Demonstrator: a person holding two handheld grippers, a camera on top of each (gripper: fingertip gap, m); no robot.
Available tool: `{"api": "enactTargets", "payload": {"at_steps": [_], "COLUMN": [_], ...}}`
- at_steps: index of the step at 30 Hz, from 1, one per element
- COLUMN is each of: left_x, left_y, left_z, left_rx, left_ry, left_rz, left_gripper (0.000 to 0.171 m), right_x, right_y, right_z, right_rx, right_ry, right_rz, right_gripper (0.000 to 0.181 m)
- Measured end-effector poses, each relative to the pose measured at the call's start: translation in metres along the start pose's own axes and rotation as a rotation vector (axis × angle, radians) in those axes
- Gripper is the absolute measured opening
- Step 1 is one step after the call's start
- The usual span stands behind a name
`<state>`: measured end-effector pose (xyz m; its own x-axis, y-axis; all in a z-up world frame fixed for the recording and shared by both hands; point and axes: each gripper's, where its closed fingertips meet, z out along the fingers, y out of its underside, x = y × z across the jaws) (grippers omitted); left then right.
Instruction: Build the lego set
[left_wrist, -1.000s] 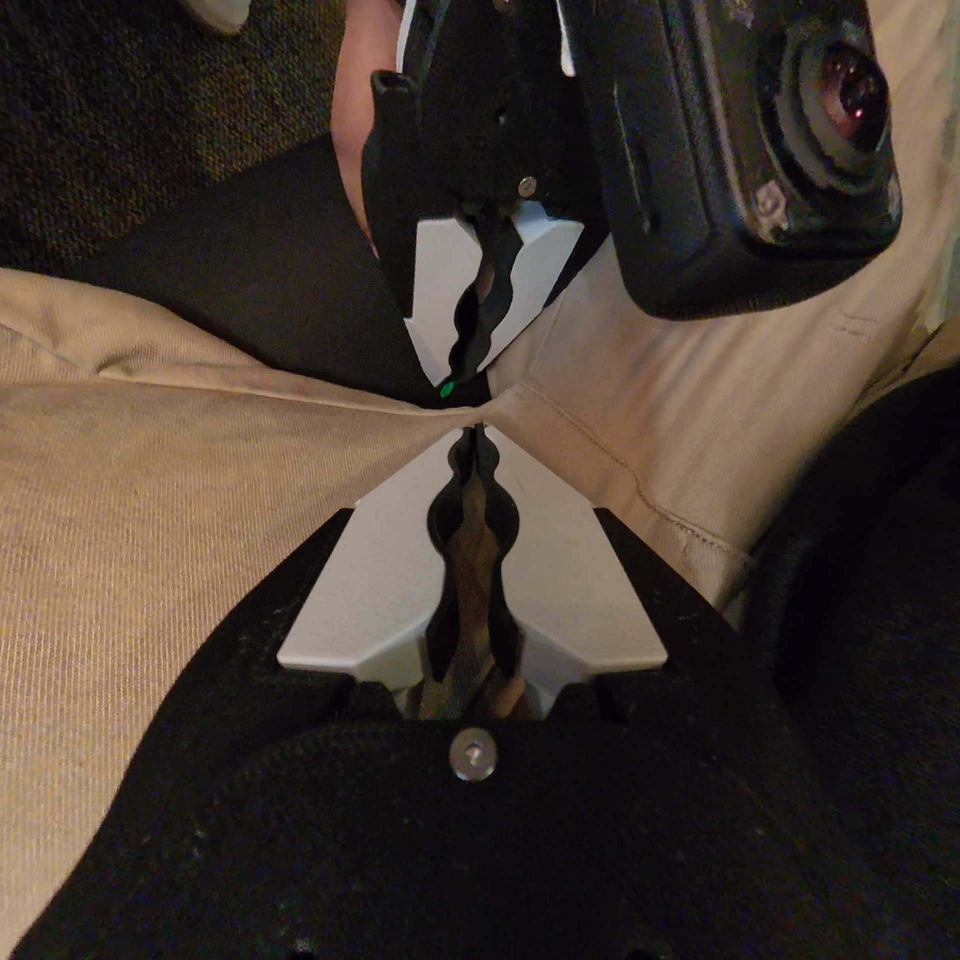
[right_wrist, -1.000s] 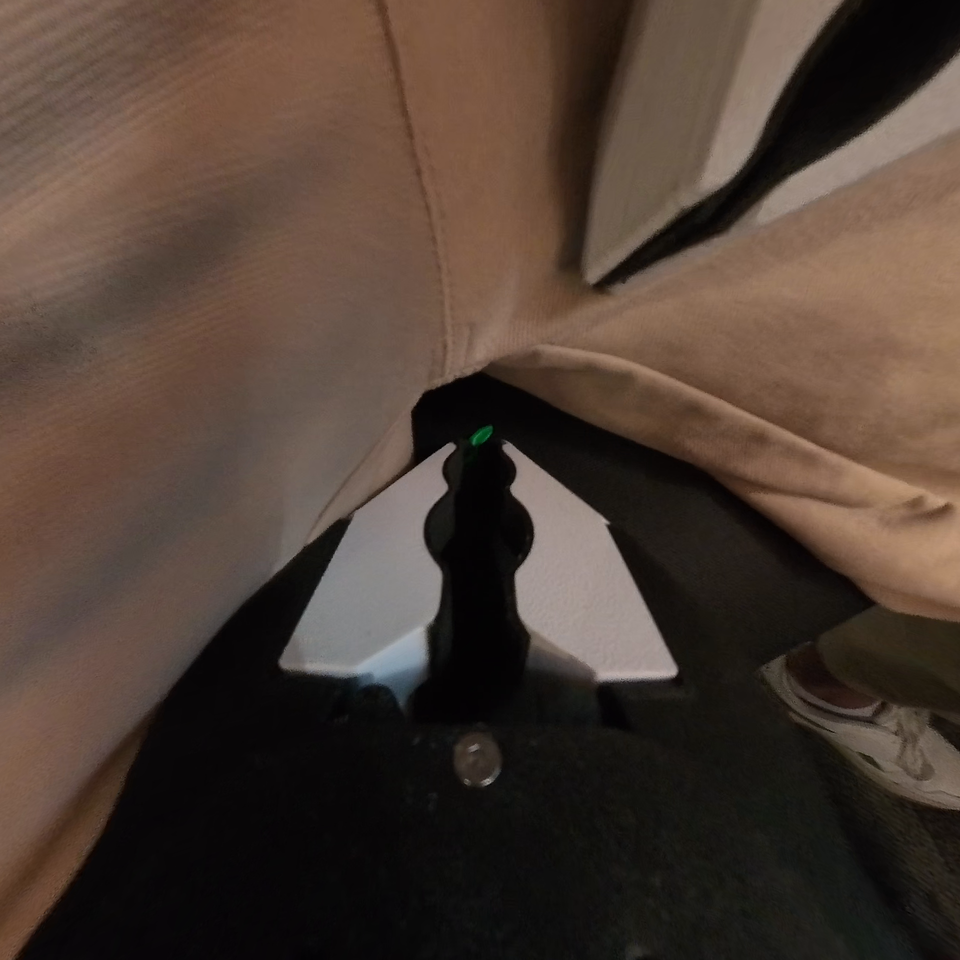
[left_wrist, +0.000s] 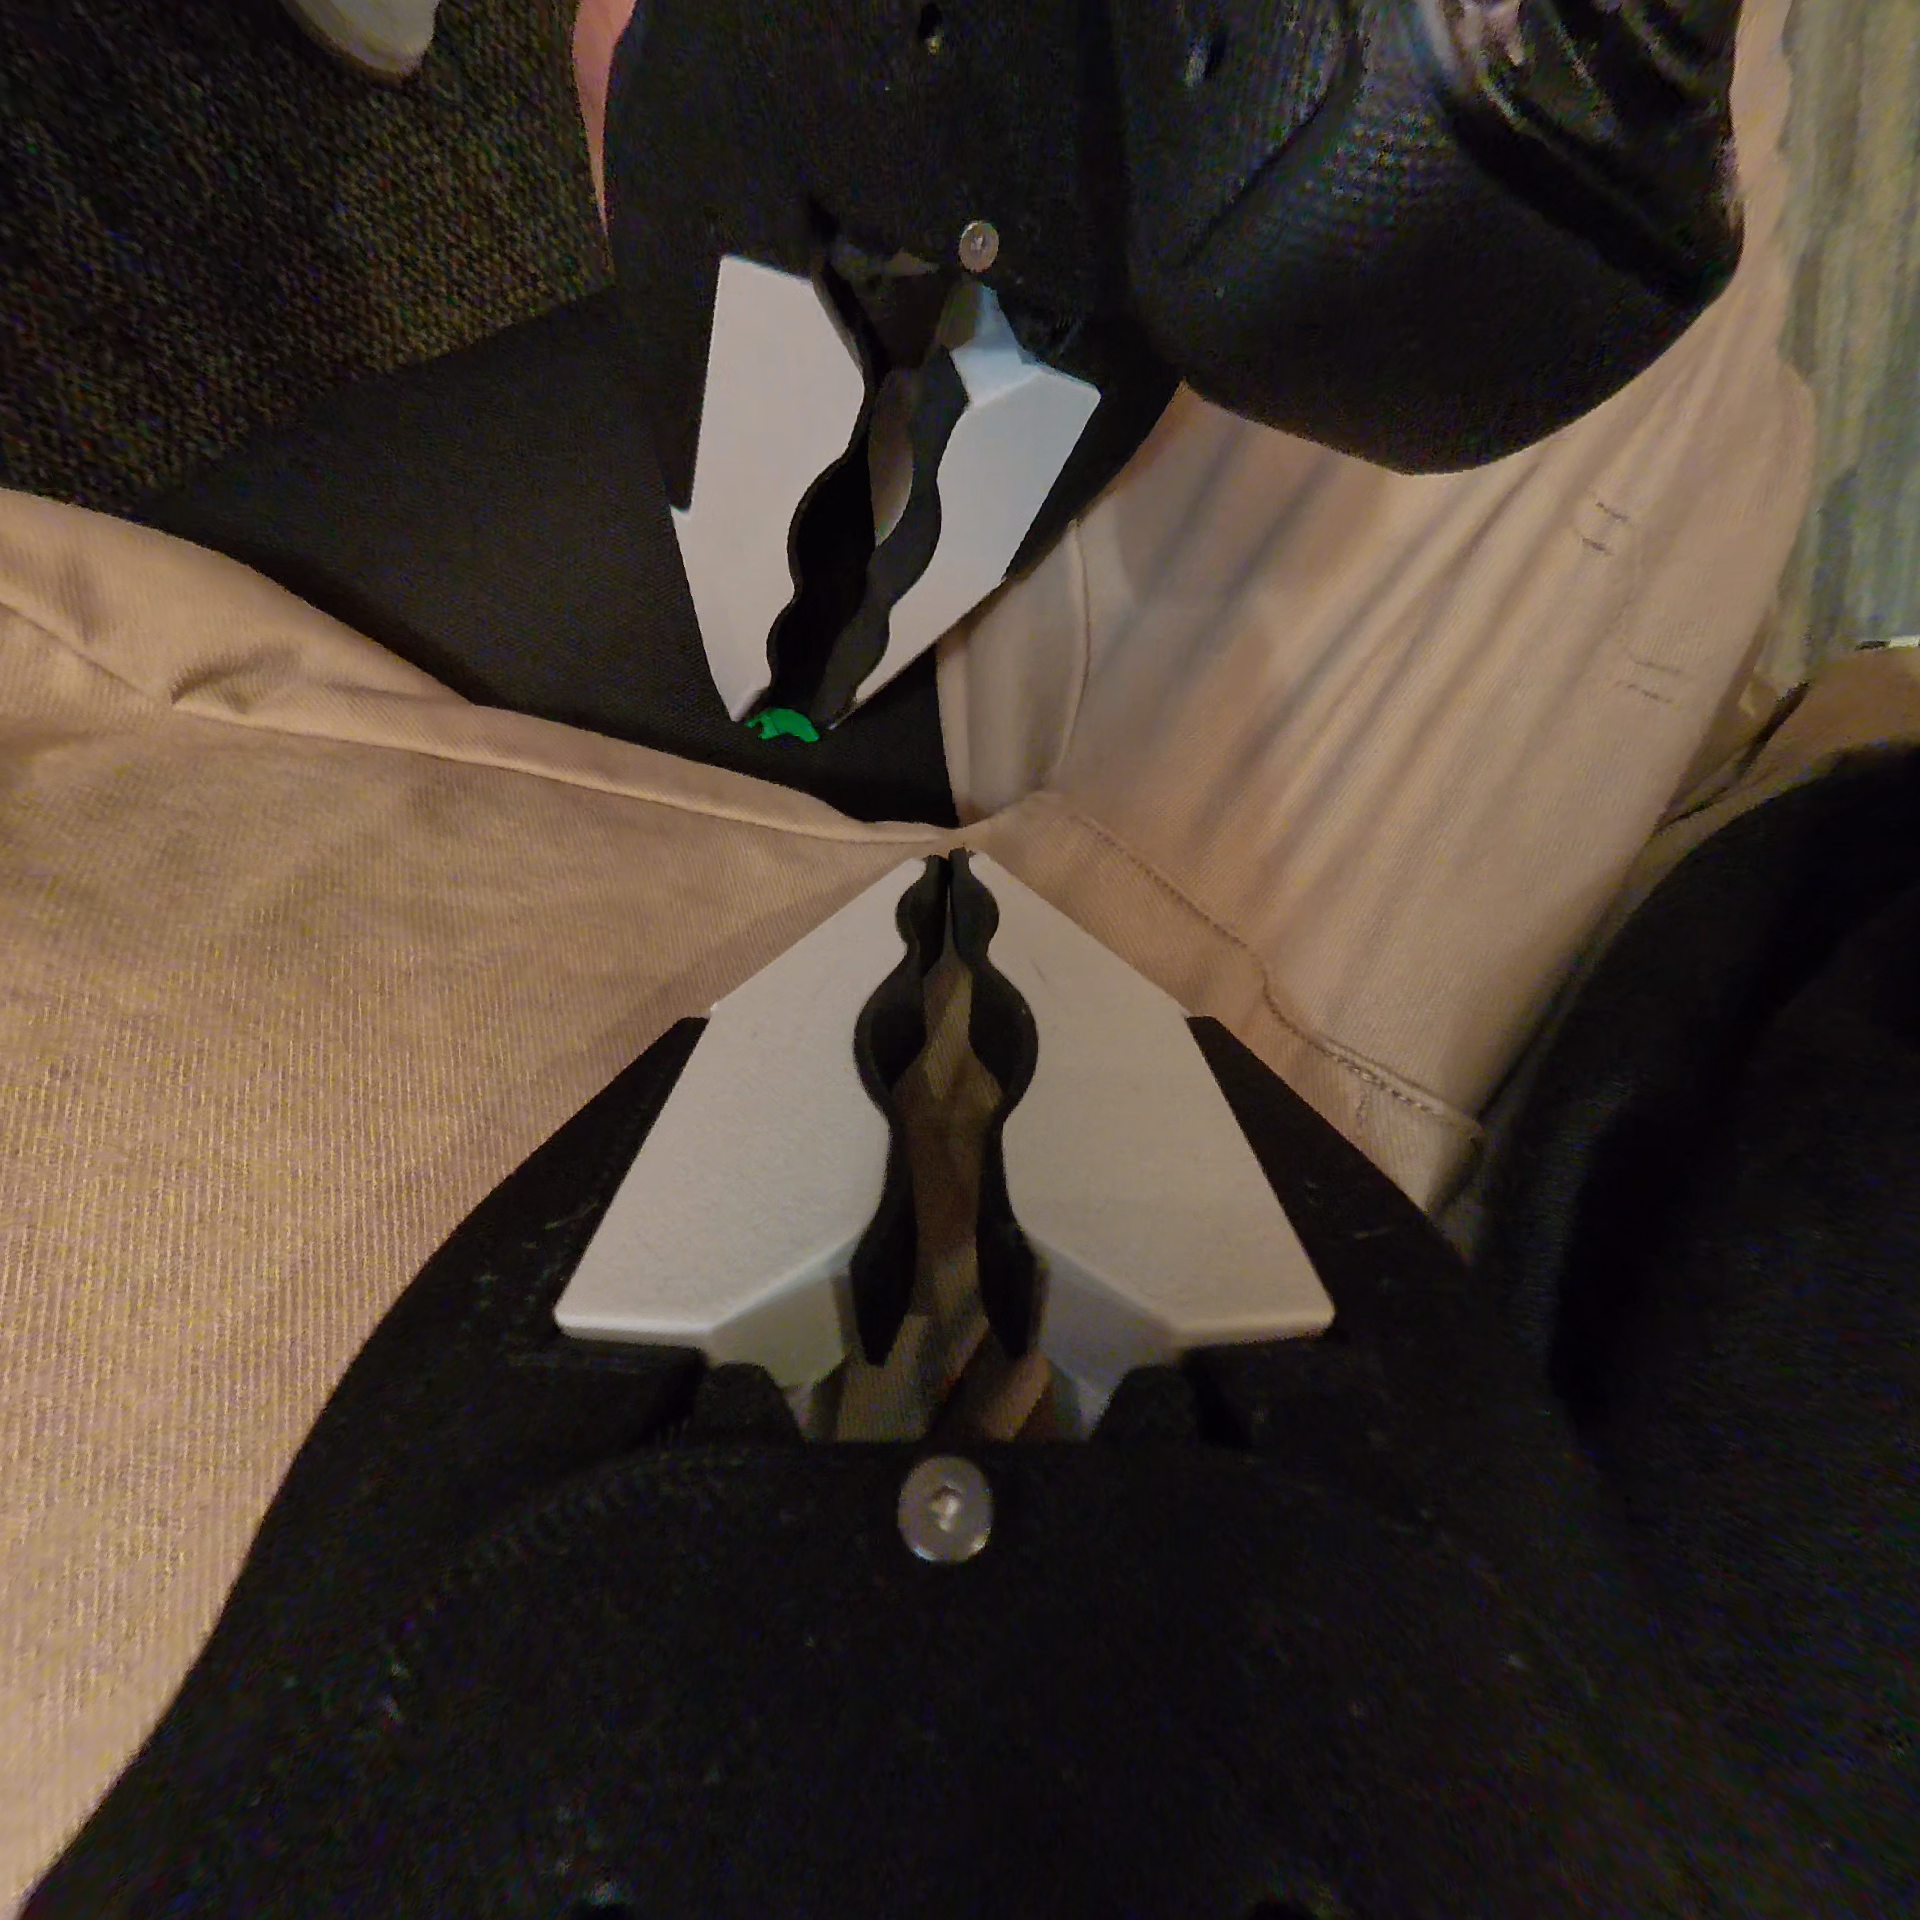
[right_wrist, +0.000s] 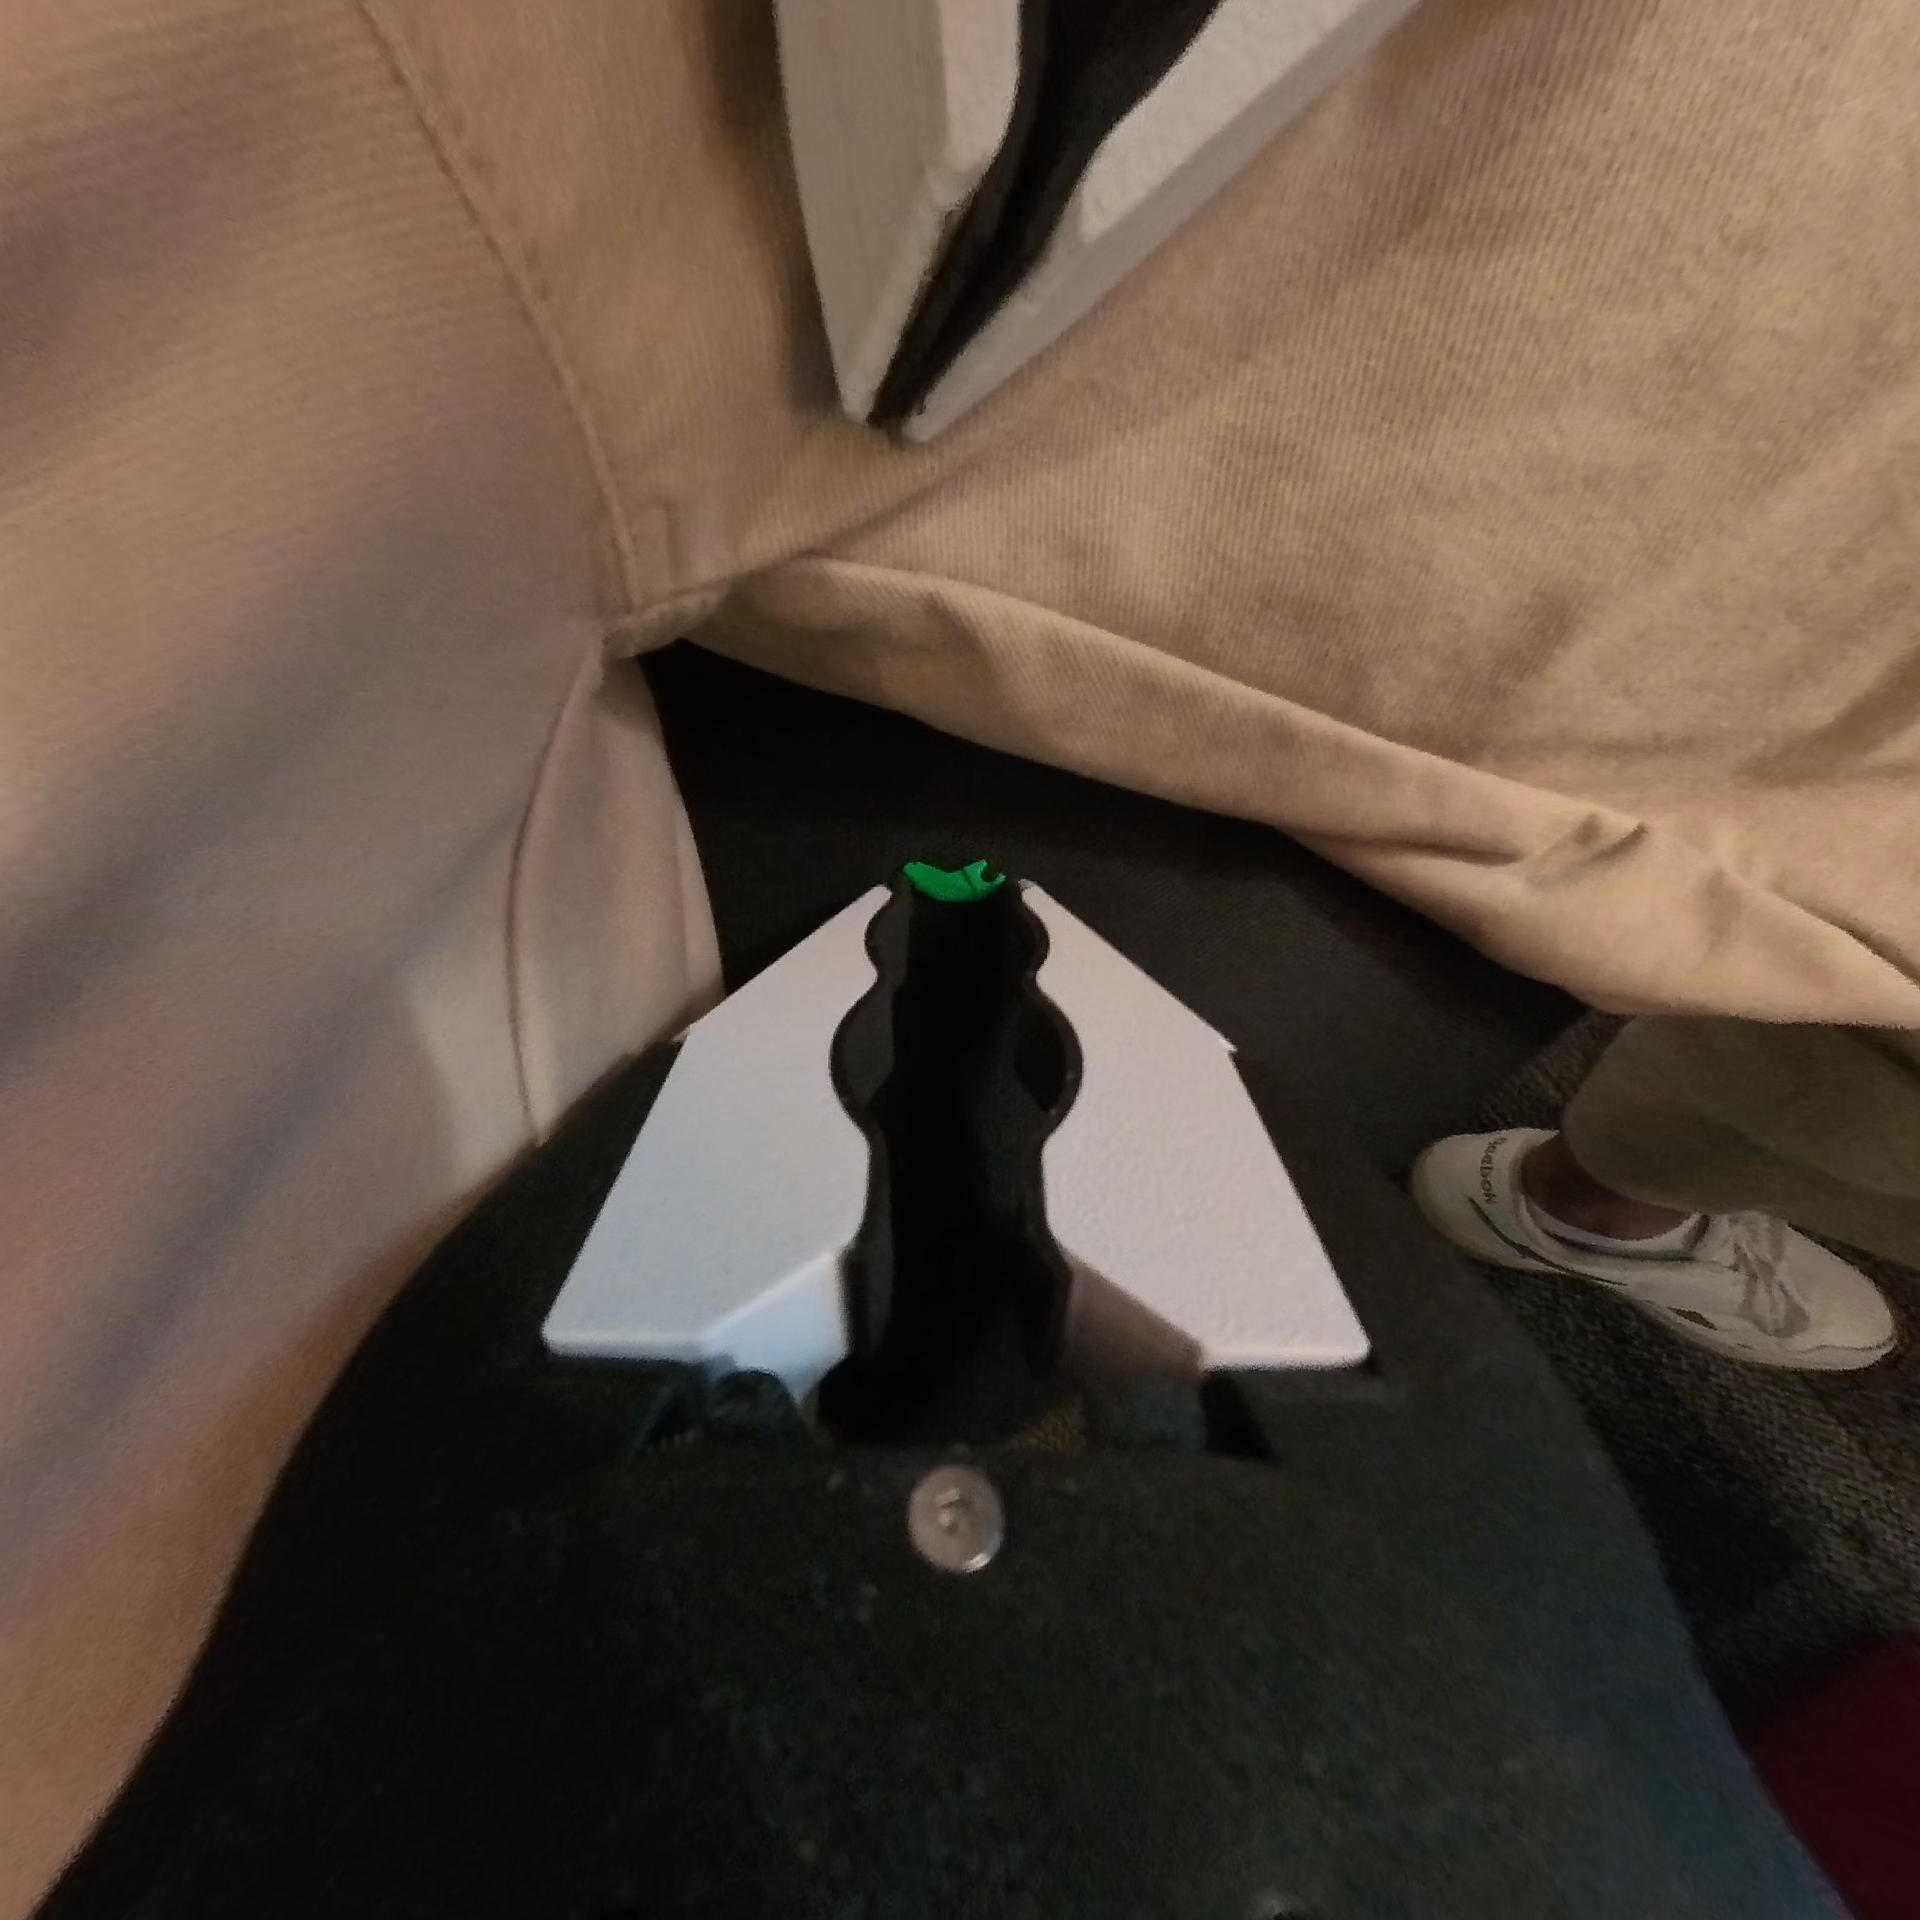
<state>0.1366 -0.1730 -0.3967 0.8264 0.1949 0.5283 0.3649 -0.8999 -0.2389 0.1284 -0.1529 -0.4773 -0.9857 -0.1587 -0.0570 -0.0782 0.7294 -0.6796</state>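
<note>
One green piece (right_wrist: 951, 881) crosswise at gripper (right_wrist: 951, 894) tip.

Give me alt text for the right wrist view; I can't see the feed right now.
The right tool is shut on a small green lego piece at its tips, over a dark seat between beige trouser legs. The left tool points in from the top, and a white sneaker rests on carpet at the right.

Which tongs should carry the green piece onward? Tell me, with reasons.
Right. The right tongs are already pinched on the small green piece, which pokes out at their tips over the dark seat. The left tongs are shut with nothing between them, resting at the tan trousers.
</note>
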Motion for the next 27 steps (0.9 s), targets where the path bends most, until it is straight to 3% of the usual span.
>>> {"api": "enactTargets", "payload": {"at_steps": [14, 18, 27], "left_x": [0.0001, -0.0007, -0.0013], "left_y": [-0.0001, 0.0002, 0.0012], "left_z": [0.001, 0.0009, 0.0013], "left_rx": [-0.003, -0.001, 0.002], "left_ry": [0.002, 0.004, 0.004], "left_rz": [-0.002, -0.01, -0.018], "left_gripper": [0.003, 0.003, 0.003], "right_x": [0.001, -0.0016, 0.0038], "right_y": [-0.0037, -0.0069, -0.0084], "right_z": [0.0026, 0.0049, 0.0088], "right_rx": [0.017, 0.017, 0.022], "right_ry": [-0.025, -0.049, -0.033], "right_rz": [0.028, 0.021, -0.029], "right_gripper": [0.016, 0.027, 0.018]}}
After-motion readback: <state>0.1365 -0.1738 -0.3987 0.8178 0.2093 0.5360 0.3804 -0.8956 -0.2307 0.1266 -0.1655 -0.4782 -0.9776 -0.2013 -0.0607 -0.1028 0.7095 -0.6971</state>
